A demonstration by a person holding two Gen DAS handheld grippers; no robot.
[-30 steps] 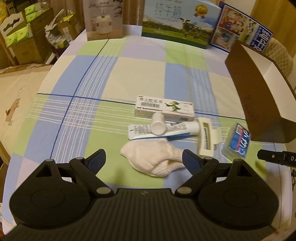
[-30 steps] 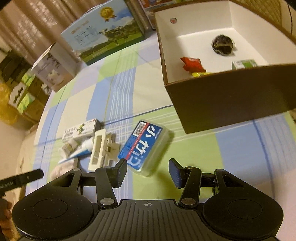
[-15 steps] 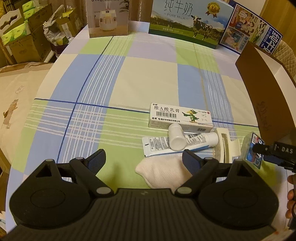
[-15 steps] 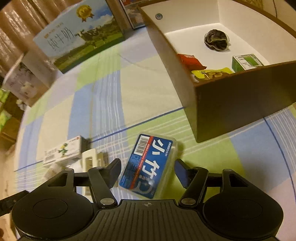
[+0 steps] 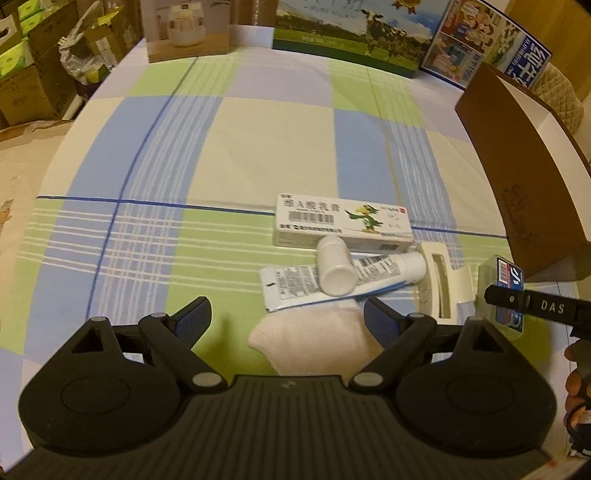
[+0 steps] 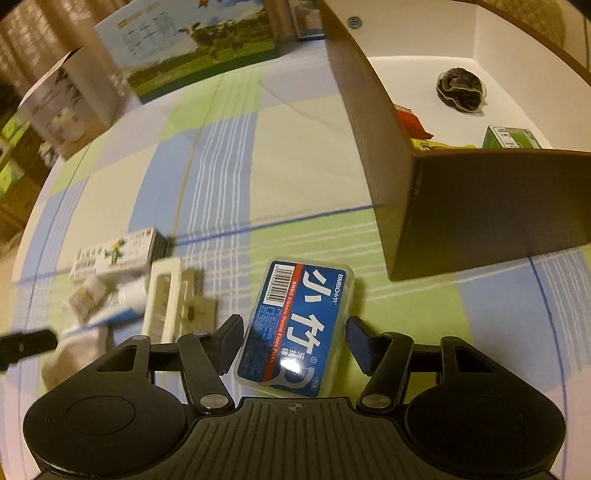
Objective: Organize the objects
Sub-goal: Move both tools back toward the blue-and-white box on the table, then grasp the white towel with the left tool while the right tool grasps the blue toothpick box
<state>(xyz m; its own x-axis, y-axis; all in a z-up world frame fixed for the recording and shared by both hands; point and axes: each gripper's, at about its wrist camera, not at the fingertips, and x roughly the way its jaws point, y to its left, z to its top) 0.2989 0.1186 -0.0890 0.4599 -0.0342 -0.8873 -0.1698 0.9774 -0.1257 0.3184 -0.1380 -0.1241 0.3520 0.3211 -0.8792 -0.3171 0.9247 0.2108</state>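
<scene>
Box [image 6: 480, 206] already holds several items; beside it the right claw [image 6: 293, 341] straddles a floss case [image 6: 295, 325], closing, not yet gripping. Left claw [image 5: 286, 317] gapes empty over a cloth [image 5: 314, 339].

A checked cloth [image 5: 258, 147] in pale blue, green and cream covers the desk, crossed by thin dark blue lines. Warm, yellowish light falls over everything. Along the far edge, at the top of the frame, stand printed cartons: a brown one picturing a white appliance [image 5: 184, 29], a milk carton with a cow on a meadow [image 5: 351, 33], and a blue-and-white one [image 5: 487, 40] at the upper right. In the upper left corner cardboard boxes [image 5: 26, 74] are stacked on the floor beside the desk. A quilted beige chair back [image 5: 565, 99] shows at the right edge. In the right wrist view, brownish curtains [image 6: 44, 33] hang at the upper left.
</scene>
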